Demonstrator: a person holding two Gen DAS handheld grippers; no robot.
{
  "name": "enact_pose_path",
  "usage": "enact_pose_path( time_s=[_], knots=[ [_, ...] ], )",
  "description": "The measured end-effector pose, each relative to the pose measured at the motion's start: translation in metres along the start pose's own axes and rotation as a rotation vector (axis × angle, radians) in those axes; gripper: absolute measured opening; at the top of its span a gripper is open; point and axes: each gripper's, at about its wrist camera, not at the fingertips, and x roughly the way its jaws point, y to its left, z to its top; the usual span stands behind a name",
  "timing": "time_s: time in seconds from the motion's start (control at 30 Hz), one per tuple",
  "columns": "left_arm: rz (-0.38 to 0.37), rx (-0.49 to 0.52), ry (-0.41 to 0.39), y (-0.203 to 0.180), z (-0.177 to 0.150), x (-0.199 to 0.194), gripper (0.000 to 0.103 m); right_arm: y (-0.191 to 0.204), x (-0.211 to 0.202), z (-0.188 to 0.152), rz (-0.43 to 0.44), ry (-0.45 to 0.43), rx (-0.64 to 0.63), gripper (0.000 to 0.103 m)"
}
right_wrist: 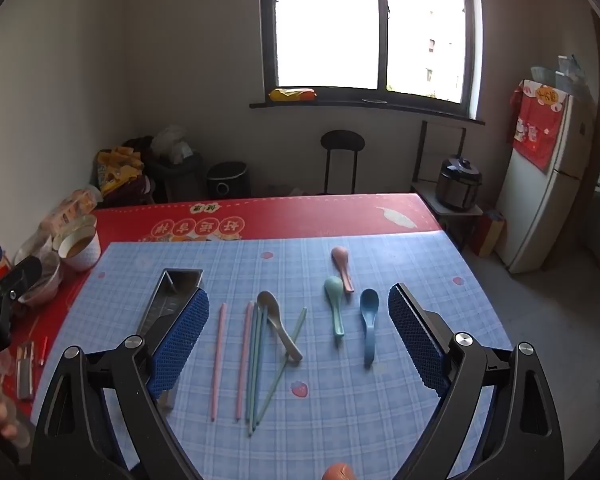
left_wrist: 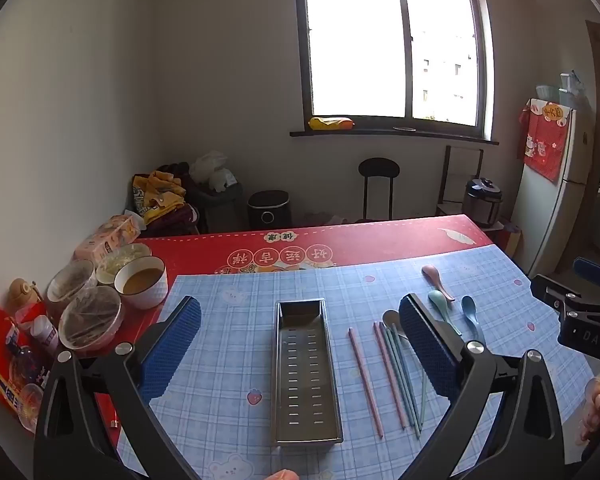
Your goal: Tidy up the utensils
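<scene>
A steel slotted utensil tray (left_wrist: 306, 368) lies lengthwise on the blue checked mat (left_wrist: 228, 360), framed by my left gripper (left_wrist: 300, 324), which hangs open above it with nothing between its blue pads. To the tray's right lie pink, blue and green chopsticks (right_wrist: 252, 360) in a loose row. A beige spoon (right_wrist: 278, 324) rests over them. Pink (right_wrist: 342, 262), green (right_wrist: 335, 304) and blue (right_wrist: 369, 320) spoons lie further right. My right gripper (right_wrist: 298, 308) hovers open over the chopsticks and spoons, holding nothing. Its left pad hides part of the tray (right_wrist: 172, 292).
Bowls of food (left_wrist: 142, 282), covered containers (left_wrist: 90, 316) and red snack packs (left_wrist: 4, 356) crowd the table's left side on the red cloth (left_wrist: 340, 240). A person's fingers (left_wrist: 598, 404) show at the right edge. Beyond the table stand a stool (right_wrist: 342, 160), cooker (right_wrist: 458, 182) and fridge (right_wrist: 540, 184).
</scene>
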Motion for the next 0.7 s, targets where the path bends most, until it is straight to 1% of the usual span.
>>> enact_pose_path(
  time_s=[0.2,0.23,0.43,0.57,0.63,0.7],
  knots=[
    [-0.005,-0.014,-0.003,0.002,0.001,0.000,0.097,0.000,0.002,0.000,-0.006,0.004,-0.001,0.088],
    [-0.006,-0.016,-0.002,0.003,-0.004,0.000,0.097,0.000,0.002,0.000,-0.006,0.004,-0.001,0.088],
    [-0.004,-0.013,-0.007,0.001,-0.008,0.000,0.097,0.002,0.004,0.000,-0.007,0.008,-0.001,0.088],
    [-0.005,-0.018,0.001,0.004,-0.012,0.008,0.097,0.000,0.007,0.000,-0.009,0.010,0.002,0.088],
    [-0.003,-0.020,0.006,0.000,-0.004,0.006,0.097,-0.002,0.005,-0.002,-0.008,0.010,0.003,0.088],
    [-0.002,-0.020,0.006,0.000,-0.004,0.006,0.097,0.001,0.008,-0.004,-0.007,0.011,0.003,0.088]
  ],
)
